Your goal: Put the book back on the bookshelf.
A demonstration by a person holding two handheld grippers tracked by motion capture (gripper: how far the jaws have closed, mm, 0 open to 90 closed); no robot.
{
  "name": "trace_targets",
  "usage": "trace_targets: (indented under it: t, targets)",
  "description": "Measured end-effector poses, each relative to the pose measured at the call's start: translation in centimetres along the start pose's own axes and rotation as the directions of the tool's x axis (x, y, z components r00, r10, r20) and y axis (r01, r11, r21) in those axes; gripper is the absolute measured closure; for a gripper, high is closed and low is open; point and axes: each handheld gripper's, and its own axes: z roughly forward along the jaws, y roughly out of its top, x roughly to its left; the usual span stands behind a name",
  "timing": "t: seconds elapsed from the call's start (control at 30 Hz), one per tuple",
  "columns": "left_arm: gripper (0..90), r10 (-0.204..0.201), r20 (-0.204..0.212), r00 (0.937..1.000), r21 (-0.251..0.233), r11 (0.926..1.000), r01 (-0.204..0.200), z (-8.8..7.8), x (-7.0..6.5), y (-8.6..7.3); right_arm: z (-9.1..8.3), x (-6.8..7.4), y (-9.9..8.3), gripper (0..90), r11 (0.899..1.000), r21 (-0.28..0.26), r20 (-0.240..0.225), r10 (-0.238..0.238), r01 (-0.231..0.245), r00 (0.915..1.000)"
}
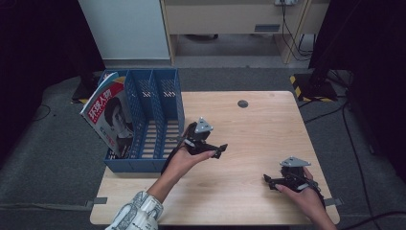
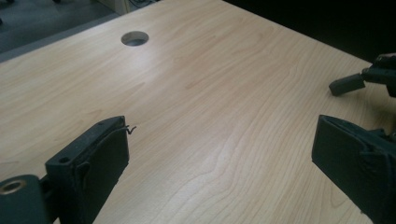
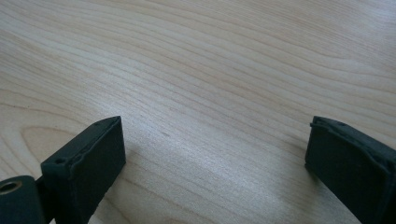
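A blue slotted file rack (image 1: 143, 122) stands at the table's left edge, and a magazine (image 1: 111, 115) with a portrait cover leans in its leftmost slot. My left gripper (image 1: 218, 151) hovers just right of the rack, over the middle of the wooden table (image 1: 258, 139). In the left gripper view the left gripper (image 2: 219, 154) is open, with bare wood between the jaws. My right gripper (image 1: 269, 180) rests low near the front right corner. In the right gripper view the right gripper (image 3: 215, 154) is open too, nothing between its jaws.
A round cable hole (image 1: 242, 103) sits near the table's far edge, seen as a cable hole (image 2: 135, 38) in the left gripper view. The right gripper's tip (image 2: 348, 84) shows there at the far right. Cabinets and cables lie beyond the table.
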Motion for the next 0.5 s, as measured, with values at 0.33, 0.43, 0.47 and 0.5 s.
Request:
trace_targets:
  t: [0.33,0.43,0.47,0.5]
  targets:
    - [6.0,-0.012,-0.033,0.9994,0.118,0.9929,0.016,4.4,-2.2,-1.4,-0.4,-1.1,-0.4,5.4,1.000,0.002,0.022,0.024,-0.024,0.9995]
    - [5.5,-0.013,-0.014,0.9998,0.149,0.9888,0.015,6.3,-2.9,-2.1,-0.5,-1.2,-0.4,5.3,1.000,0.002,0.025,0.025,-0.025,0.9994]
    - [5.3,-0.006,-0.013,0.9999,0.163,0.9866,0.008,6.9,-3.1,-2.3,-0.5,-1.2,-0.4,5.3,1.000,0.001,0.025,0.025,-0.025,0.9994]
    - [5.3,0.002,-0.015,0.9999,0.175,0.9845,0.001,7.5,-3.3,-2.5,-0.5,-1.2,-0.4,5.3,1.000,0.002,0.025,0.024,-0.024,0.9994]
